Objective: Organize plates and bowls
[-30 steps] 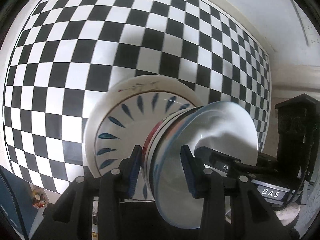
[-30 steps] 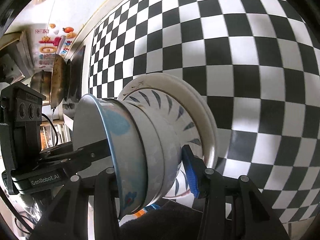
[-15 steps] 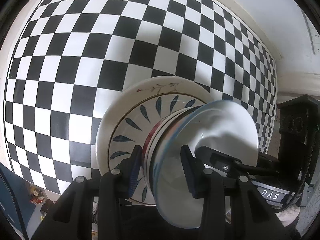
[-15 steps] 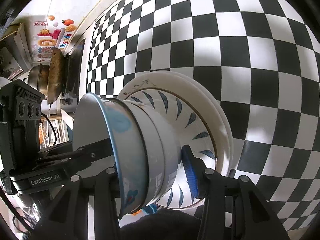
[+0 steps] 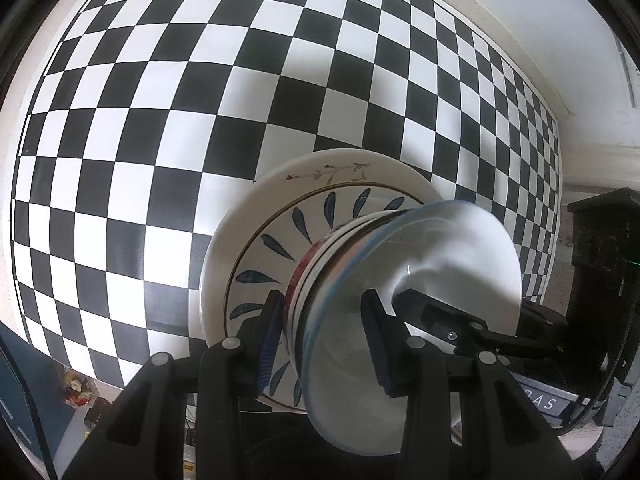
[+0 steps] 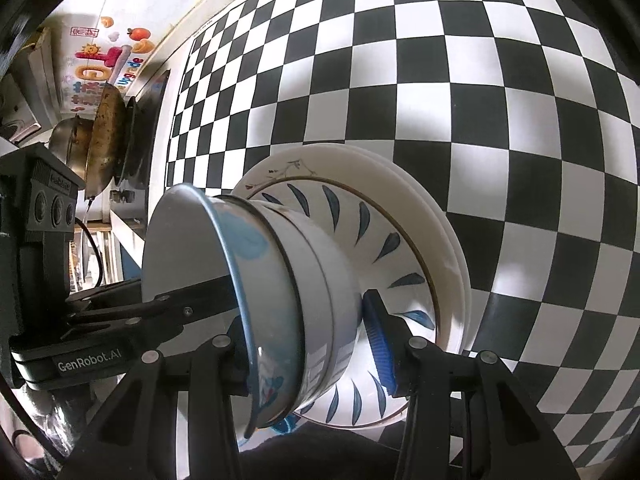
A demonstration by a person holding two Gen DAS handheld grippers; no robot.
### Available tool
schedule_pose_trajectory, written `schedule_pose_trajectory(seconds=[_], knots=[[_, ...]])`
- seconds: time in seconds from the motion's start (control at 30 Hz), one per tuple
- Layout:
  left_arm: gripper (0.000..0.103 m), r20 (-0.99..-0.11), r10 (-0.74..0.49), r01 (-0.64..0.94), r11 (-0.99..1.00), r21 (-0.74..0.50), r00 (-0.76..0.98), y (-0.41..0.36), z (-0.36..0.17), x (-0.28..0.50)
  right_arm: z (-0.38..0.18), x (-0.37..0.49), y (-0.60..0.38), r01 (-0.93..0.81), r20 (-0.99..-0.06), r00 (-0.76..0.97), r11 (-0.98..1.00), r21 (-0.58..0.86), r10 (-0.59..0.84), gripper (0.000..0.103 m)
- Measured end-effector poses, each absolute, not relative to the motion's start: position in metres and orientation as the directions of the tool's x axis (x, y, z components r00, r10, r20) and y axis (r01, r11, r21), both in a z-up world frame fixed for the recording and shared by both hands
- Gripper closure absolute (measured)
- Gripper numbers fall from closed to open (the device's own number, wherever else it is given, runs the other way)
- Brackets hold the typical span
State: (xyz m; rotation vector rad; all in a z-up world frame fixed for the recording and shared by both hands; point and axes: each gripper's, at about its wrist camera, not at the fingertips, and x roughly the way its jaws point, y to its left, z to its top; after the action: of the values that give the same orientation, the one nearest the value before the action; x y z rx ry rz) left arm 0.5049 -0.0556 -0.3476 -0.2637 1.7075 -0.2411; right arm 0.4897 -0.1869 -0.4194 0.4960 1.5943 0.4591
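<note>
Your left gripper is clamped on the rims of the nested bowls, one pad outside the wall, the other inside the top bowl. Your right gripper grips the same bowl stack from the opposite side, its blue-padded finger against the outer wall and the other finger inside. The bowls sit on the leaf-patterned plate, which lies on wider white plates, low and centre in both frames. The checkered worktop lies bare across the upper left of the left view; its far edge meets the wall at upper right. Pans crowd the right view's left edge.
</note>
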Motion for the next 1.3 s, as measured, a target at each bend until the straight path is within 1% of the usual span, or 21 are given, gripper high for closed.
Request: schedule_pose_trajectory(seconds=[0.27,0.6,0.83,0.87,0.9,0.93,0.97,1.0,1.07,1.1,1.17,1.23,1.3], knots=[[0.067,-0.940,-0.310,-0.035,0.951,-0.308,-0.145,-0.056,-0.347,0.501,-0.416,0.488,-0.183,0.029,-0.847,-0.063,0.849,0.528,0.529,0.058],[0.066,-0.962,-0.252,0.009,0.967,-0.254,-0.103,-0.065,-0.334,0.496,-0.401,0.486,-0.179,-0.003,-0.894,-0.033,0.894,0.448,0.447,0.063],[0.065,-0.990,-0.138,0.043,0.989,-0.140,-0.032,-0.066,-0.316,0.486,-0.380,0.482,-0.179,-0.021,-0.932,0.008,0.932,0.361,0.362,0.062],[0.065,-0.991,-0.132,0.033,0.991,-0.132,-0.022,-0.063,-0.314,0.484,-0.377,0.480,-0.180,-0.019,-0.936,0.015,0.936,0.351,0.351,0.058],[0.065,-0.992,-0.125,0.029,0.992,-0.125,-0.011,-0.061,-0.312,0.482,-0.374,0.478,-0.180,-0.019,-0.937,0.023,0.937,0.348,0.349,0.049],[0.061,-0.994,-0.112,0.027,0.993,-0.112,0.001,-0.059,-0.310,0.481,-0.371,0.476,-0.182,-0.016,-0.936,0.030,0.937,0.349,0.350,0.041],[0.058,-0.996,-0.090,0.021,0.996,-0.089,0.023,-0.056,-0.307,0.478,-0.367,0.474,-0.183,-0.012,-0.936,0.041,0.937,0.348,0.349,0.027],[0.057,-0.996,-0.075,0.017,0.997,-0.074,0.039,-0.053,-0.305,0.475,-0.363,0.471,-0.185,-0.012,-0.936,0.055,0.938,0.348,0.348,0.022],[0.051,-0.996,-0.054,0.010,0.998,-0.054,0.065,-0.048,-0.300,0.471,-0.355,0.466,-0.187,-0.019,-0.940,0.078,0.943,0.331,0.332,0.021],[0.048,-0.996,-0.047,0.006,0.999,-0.046,0.074,-0.046,-0.298,0.469,-0.349,0.462,-0.188,-0.026,-0.945,0.093,0.949,0.313,0.314,0.014],[0.029,-0.995,-0.025,-0.003,1.000,-0.026,0.100,-0.041,-0.294,0.465,-0.341,0.457,-0.190,-0.030,-0.950,0.121,0.957,0.288,0.289,0.004],[0.023,-0.990,-0.004,-0.011,1.000,-0.006,0.142,-0.040,-0.287,0.460,-0.330,0.450,-0.191,-0.047,-0.953,0.168,0.968,0.246,0.251,0.004],[0.021,-0.983,0.020,-0.013,1.000,0.018,0.180,-0.039,-0.279,0.455,-0.317,0.441,-0.191,-0.059,-0.954,0.215,0.978,0.200,0.208,0.000]])
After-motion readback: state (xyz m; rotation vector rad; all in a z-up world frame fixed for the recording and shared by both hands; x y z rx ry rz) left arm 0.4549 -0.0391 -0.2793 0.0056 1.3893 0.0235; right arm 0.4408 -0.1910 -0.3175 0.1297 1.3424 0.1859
